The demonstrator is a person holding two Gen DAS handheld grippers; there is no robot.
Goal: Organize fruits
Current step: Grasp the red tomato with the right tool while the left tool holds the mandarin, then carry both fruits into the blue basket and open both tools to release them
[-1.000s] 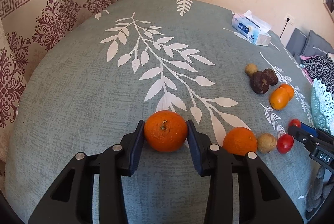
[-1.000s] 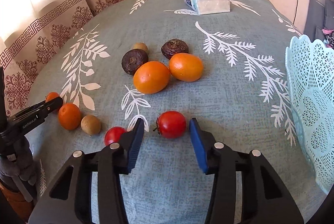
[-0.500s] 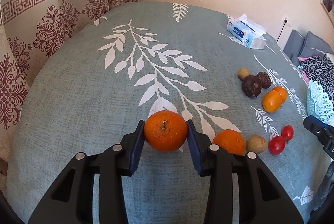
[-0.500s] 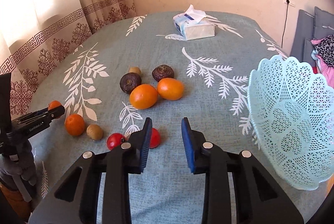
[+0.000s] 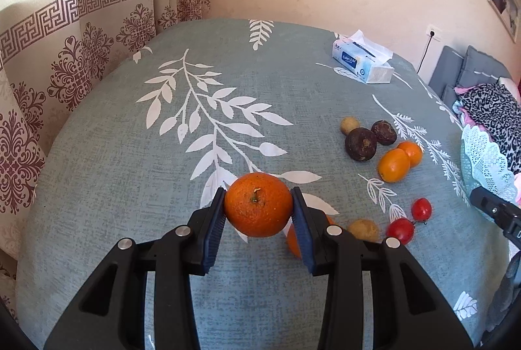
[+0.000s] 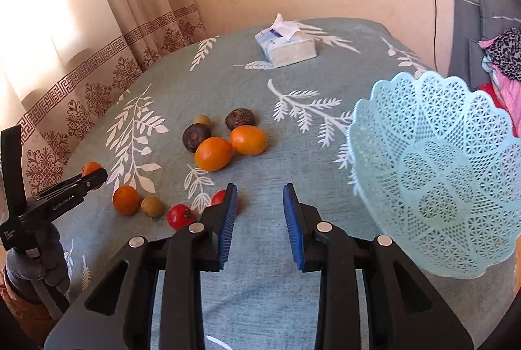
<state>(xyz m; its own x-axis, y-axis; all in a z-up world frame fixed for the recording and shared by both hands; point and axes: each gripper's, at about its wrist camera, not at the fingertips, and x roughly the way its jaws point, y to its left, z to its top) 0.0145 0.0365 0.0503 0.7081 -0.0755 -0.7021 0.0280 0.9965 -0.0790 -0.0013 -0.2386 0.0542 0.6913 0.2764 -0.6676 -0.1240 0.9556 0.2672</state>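
Observation:
My left gripper is shut on an orange and holds it above the table. A second orange lies under its right finger, beside a brown fruit and two tomatoes. My right gripper is open and empty, raised above the cloth; one tomato is half hidden behind its left finger. The pale blue lattice basket stands to its right. Two oval orange fruits and two dark fruits lie mid-table.
A tissue box lies at the far side of the table. Patterned curtains hang on the left. A grey sofa with clothes stands behind the basket. The left gripper also shows in the right wrist view.
The left gripper has lifted the orange off the table. The right gripper has risen and pulled back from the tomato, empty, bringing the basket into full view.

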